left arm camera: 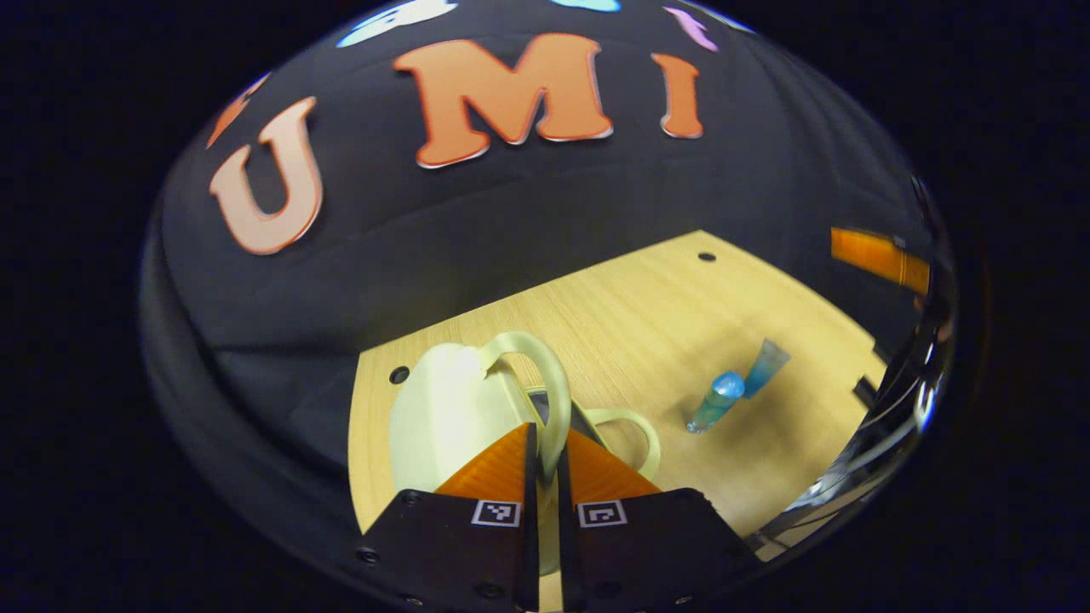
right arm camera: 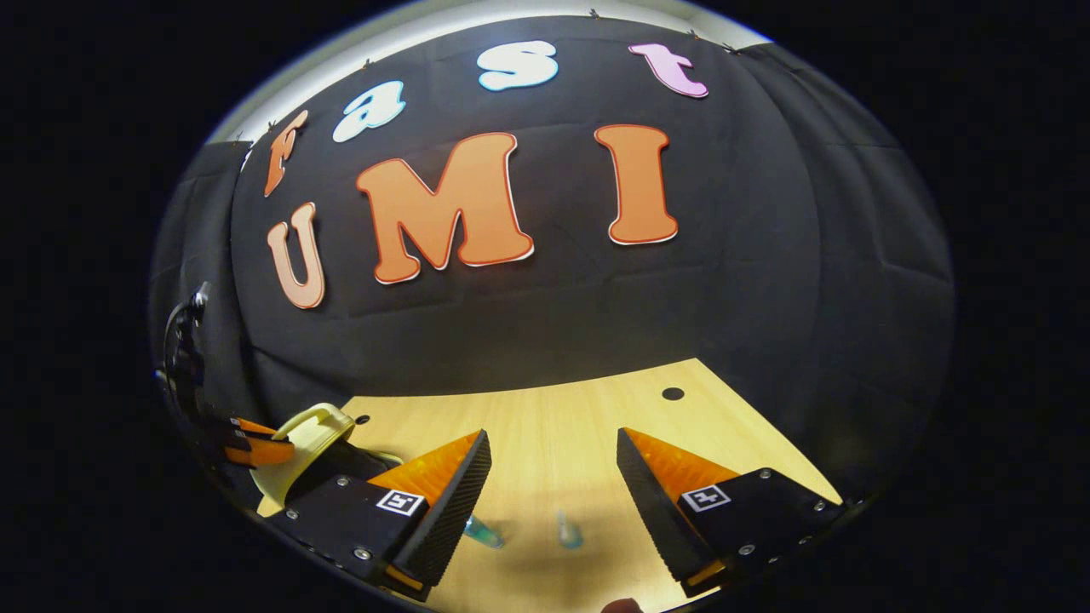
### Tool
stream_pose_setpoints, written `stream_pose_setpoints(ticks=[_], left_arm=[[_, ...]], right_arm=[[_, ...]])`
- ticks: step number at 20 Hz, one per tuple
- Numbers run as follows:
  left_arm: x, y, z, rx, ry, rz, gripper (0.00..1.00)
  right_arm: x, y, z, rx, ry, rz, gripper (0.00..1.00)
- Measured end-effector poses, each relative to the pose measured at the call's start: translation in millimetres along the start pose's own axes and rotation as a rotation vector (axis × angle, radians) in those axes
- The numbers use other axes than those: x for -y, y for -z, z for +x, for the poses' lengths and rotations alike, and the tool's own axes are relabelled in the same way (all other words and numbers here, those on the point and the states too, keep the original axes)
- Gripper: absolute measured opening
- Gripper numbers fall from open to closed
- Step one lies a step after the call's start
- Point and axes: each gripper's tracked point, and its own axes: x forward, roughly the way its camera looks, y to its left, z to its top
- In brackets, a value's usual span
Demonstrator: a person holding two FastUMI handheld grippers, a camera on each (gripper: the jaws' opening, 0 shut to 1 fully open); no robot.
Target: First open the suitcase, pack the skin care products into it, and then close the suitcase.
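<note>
Wooden table (left arm camera: 647, 315) takes up the lower scene, black wall behind it, and there's loads of bare top in the middle and far right. The table's right edge has a notch, so I'd watch that side.

The suitcase (left arm camera: 438, 409) sits at the near left, cream, hard shell by the look of it. The lid is tipped up, so it's at least partly open. I'd guess it's stiff, light and a bit slick, so the handle loop is the sane place to hold it. My left gripper (left arm camera: 547, 451) is clenched on that handle (left arm camera: 553, 383), fingers nearly together with the loop between them. In the right gripper view the same suitcase sits far left.

The bottle (left arm camera: 714, 402) lies on its side to the right of the suitcase, well apart from it, with a tube (left arm camera: 766, 366) touching its far end. Both look small, light plastic, probably roll-prone and slippery, so I'd pinch the bottle across its middle. My right gripper (right arm camera: 552, 464) hangs spread wide just above them, gripping nothing.
</note>
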Motion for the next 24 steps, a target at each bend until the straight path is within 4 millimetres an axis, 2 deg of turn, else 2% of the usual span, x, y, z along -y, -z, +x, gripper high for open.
stream_pose_setpoints(ticks=[4, 5, 6, 7, 9, 10, 14, 16, 20, 24], left_arm=[[-39, -15, 6, 0.072, 0.076, -0.209, 0.1], [-43, -1, -1, 0.087, 0.078, -0.246, 0.1], [-57, -2, -1, 0.103, 0.074, -0.279, 0.1], [-69, 9, 2, 0.121, 0.07, -0.313, 0.1], [-92, 15, -4, 0.137, 0.086, -0.376, 0.1], [-113, 17, -10, 0.151, 0.108, -0.404, 0.12], [-182, 40, -24, 0.189, 0.151, -0.542, 0.1], [-210, 58, -24, 0.176, 0.121, -0.558, 0.1], [-268, 117, 0, 0.108, -0.02, -0.509, 0.06], [-309, 180, 32, 0.02, -0.127, -0.575, 0.07]], right_arm=[[-39, -3, -1, 0.003, -0.033, 0.02, 0.95], [-49, -4, -1, 0.005, -0.04, 0.025, 0.94], [-58, -6, -1, 0.007, -0.045, 0.033, 0.94], [-67, -8, -1, 0.01, -0.051, 0.04, 0.94], [-85, -9, 0, 0.012, -0.064, 0.059, 0.94], [-94, -9, 0, 0.008, -0.072, 0.073, 0.94], [-127, -4, 3, -0.019, -0.095, 0.102, 0.95], [-140, -6, 2, -0.013, -0.097, 0.096, 0.95], [-155, -2, 5, -0.024, -0.095, 0.08, 0.95], [-160, 5, 8, -0.046, -0.084, 0.094, 0.95]])
